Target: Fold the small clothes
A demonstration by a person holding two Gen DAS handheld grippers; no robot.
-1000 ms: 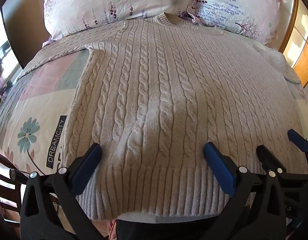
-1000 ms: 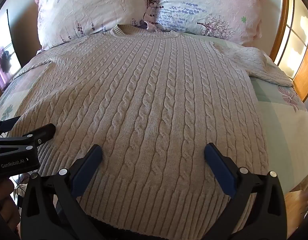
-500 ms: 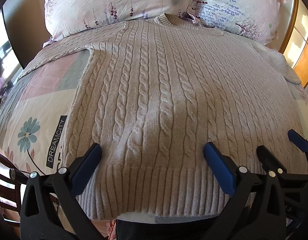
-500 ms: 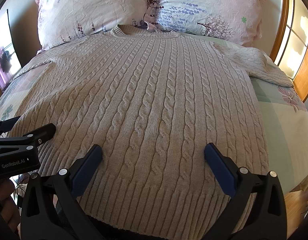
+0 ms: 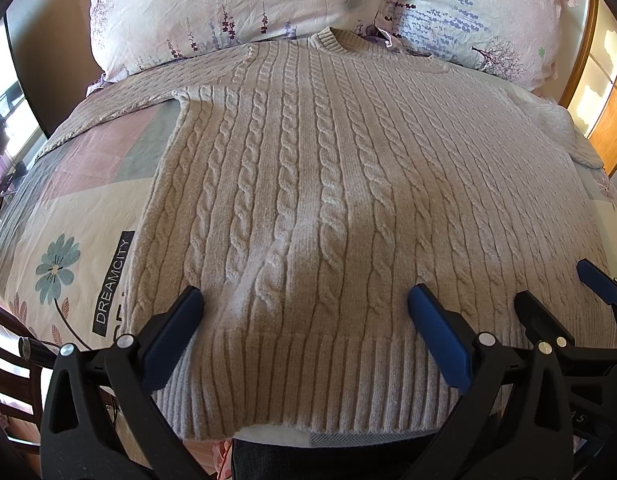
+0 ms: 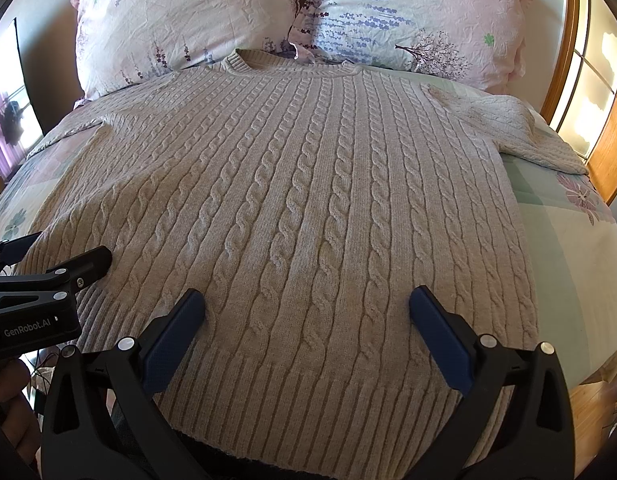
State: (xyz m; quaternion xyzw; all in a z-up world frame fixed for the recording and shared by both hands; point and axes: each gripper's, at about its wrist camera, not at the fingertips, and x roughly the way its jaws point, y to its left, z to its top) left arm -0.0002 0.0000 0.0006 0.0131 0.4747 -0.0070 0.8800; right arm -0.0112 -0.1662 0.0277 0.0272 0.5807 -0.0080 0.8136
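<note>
**Sweater laid flat, no fold yet begun**

Although both tools were poised over the hem, nothing in either view showed a fold made. A beige cable-knit sweater lay spread face up across the bed's patterned quilt, filling the middle of both frames, its collar at top centre against two floral pillows. One sleeve stretched toward the upper left of the left wrist view, the other toward the right edge of the right wrist view. The ribbed hem ran along the bottom of each frame, flat and unlifted.

The left gripper hung over the hem with its jaws wide apart and nothing between them. The right gripper was likewise spread and held nothing.

Judging by this, the spreading looked finished, while everything else remained: bringing in the sleeves, folding the body, and tidying the result.
</note>
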